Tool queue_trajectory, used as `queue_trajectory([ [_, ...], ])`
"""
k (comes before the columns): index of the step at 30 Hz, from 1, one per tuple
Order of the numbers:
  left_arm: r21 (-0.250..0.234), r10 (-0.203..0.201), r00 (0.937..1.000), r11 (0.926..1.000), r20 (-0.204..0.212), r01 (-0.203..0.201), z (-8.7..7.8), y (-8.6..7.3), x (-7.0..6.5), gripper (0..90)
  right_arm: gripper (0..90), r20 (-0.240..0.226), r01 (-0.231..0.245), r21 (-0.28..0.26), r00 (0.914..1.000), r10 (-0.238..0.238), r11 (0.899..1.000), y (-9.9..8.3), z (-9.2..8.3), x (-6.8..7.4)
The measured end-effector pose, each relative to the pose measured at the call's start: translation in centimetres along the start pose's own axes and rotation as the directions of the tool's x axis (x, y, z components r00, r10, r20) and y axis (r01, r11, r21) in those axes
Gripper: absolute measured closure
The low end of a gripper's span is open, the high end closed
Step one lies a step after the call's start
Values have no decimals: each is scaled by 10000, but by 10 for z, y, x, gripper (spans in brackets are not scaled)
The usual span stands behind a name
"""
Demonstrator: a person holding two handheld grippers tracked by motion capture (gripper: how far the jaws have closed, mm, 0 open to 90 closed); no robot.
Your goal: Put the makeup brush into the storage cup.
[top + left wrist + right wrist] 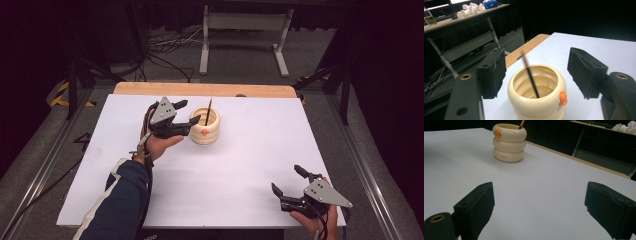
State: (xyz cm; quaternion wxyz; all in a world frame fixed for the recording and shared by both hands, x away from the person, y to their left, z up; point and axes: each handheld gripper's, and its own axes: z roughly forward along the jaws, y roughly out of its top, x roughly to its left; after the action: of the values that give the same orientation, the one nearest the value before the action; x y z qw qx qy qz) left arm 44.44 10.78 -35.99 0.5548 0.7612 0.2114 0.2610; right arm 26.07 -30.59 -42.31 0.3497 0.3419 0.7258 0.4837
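Observation:
A cream ringed pot (205, 127) with a small orange knob stands on the white table top (240, 165), left of centre toward the back. A thin dark stick (208, 111) leans upright inside it. My left gripper (189, 112) hovers just left of the pot, open. In the left gripper view its pads (492, 72) flank the pot (536, 100) and the stick (530, 75) without touching either. My right gripper (287, 179) stands open at the near right corner with nothing between its jaws. From there the pot (509, 142) and the stick's tip (521, 123) show far off.
A wooden strip (200, 89) edges the table's far side. Beyond it stand a grey metal frame (245, 22) and loose cables (170, 42) on the floor. A cluttered bench (461, 17) shows in the left gripper view's background.

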Motion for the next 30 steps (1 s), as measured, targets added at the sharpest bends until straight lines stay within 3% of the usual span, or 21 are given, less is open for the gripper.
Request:
queue_trajectory([
  [6, 41, -3, 9998, 10000, -182, 4, -9, -2, 2, 196, 101, -15, 43, 24, 10000, -43, 10000, 0, 1, 1],
  [11, -29, -67, 10000, 10000, 64, 67, -15, -4, 3, 120, 102, -13, 55, 81, 10000, -55, 10000, 0, 1, 1],
  [17, 131, 58, 10000, 9999, 79, -59, -21, -4, 3, 76, 102, -36, 112, 122, 9999, -111, 9999, 0, 2, 2],
  [20, 136, -8, 9994, 9999, 341, 3, -25, -6, 3, 47, 102, -29, 126, 138, 9999, -126, 9998, 0, 2, 2],
  [30, 99, 372, 9990, 9993, 247, -374, -35, -10, 1, 17, 103, -103, 146, 188, 9998, -144, 9997, 0, 3, 4],
])
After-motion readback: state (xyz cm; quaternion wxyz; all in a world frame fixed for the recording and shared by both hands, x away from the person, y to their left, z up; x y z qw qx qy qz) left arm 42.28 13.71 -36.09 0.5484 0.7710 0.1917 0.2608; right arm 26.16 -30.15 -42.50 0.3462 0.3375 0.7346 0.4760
